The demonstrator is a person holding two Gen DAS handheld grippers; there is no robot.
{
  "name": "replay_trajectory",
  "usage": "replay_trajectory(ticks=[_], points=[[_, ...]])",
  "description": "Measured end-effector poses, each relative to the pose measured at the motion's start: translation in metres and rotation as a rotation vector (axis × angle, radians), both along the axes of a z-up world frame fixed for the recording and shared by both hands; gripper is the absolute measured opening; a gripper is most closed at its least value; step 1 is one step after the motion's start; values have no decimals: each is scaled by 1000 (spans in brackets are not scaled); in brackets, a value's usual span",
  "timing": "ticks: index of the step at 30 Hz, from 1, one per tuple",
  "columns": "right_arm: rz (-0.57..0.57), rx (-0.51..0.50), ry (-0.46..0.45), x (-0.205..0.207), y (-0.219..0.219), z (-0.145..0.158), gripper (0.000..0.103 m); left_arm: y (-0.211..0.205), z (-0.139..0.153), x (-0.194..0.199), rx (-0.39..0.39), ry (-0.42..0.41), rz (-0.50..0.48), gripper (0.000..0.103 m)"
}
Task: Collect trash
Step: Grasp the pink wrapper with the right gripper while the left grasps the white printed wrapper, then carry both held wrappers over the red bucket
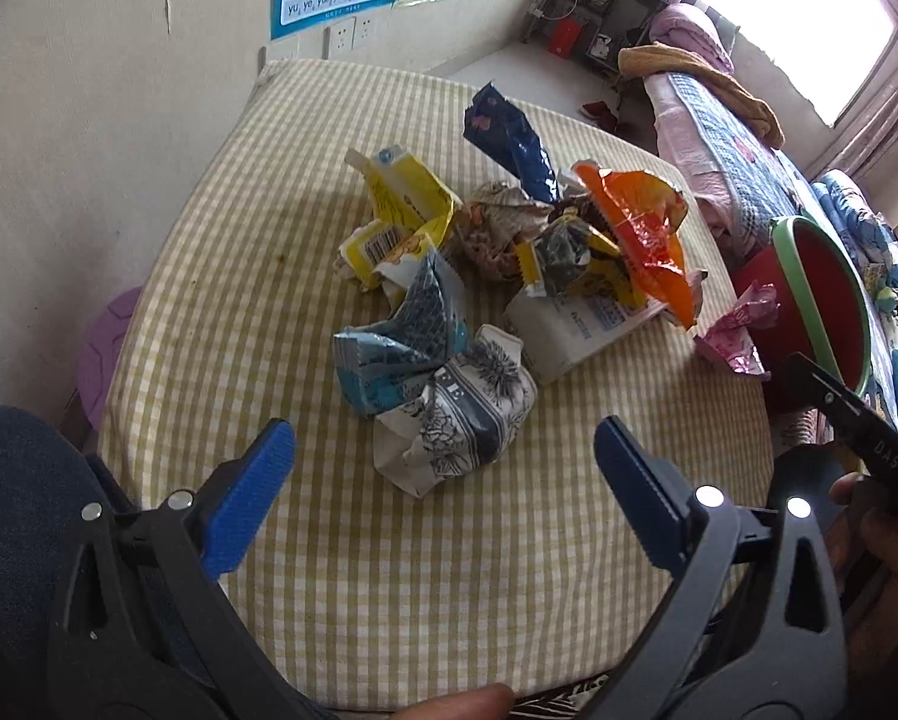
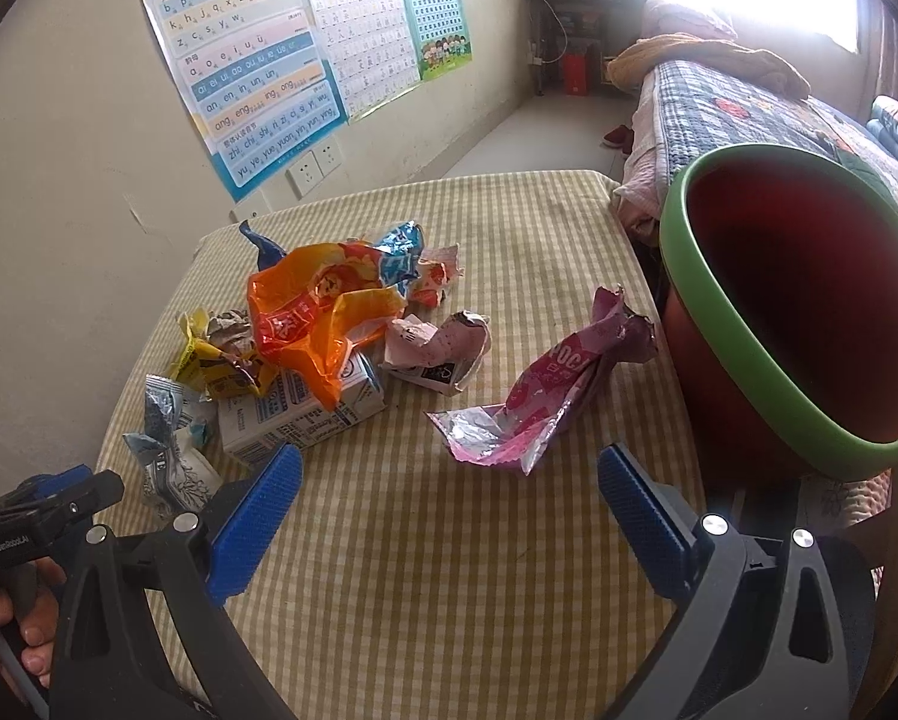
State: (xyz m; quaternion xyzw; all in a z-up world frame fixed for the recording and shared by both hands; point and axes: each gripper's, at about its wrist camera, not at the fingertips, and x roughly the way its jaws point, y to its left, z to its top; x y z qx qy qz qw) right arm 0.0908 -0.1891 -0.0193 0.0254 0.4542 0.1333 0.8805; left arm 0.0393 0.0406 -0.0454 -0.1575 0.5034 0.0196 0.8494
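A heap of crumpled wrappers lies on the checked tablecloth (image 1: 389,570). Nearest my left gripper (image 1: 446,450) is a white and dark blue floral wrapper (image 1: 460,420), just beyond the open fingertips, with a blue fish-scale wrapper (image 1: 401,342) behind it. An orange bag (image 1: 640,228) drapes over a white carton (image 1: 568,330). My right gripper (image 2: 449,474) stands open, a pink foil wrapper (image 2: 544,396) just ahead of its tips. The red bin with a green rim (image 2: 742,348) stands at the table's right edge. The orange bag (image 2: 311,312) and carton (image 2: 299,414) lie to the left.
A bed with a quilt (image 2: 748,102) runs along the right behind the bin. Posters (image 2: 245,72) and sockets hang on the left wall. A purple stool (image 1: 104,354) stands left of the table. A hand (image 2: 11,618) holds the other gripper at lower left.
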Motion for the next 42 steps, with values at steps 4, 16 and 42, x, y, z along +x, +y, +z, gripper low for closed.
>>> replay_trajectory(ticks=[4, 16, 42], points=[[-20, 1, 25, 10, -7, -10, 96, -1, -17, 6, -12, 52, -10, 97], [-71, 37, 84, 45, -16, -35, 96, -13, -37, 21, 59, 89, -60, 84], [-24, 94, 125, 25, -11, -28, 7, -23, -18, 9, 3, 9, -105, 39]])
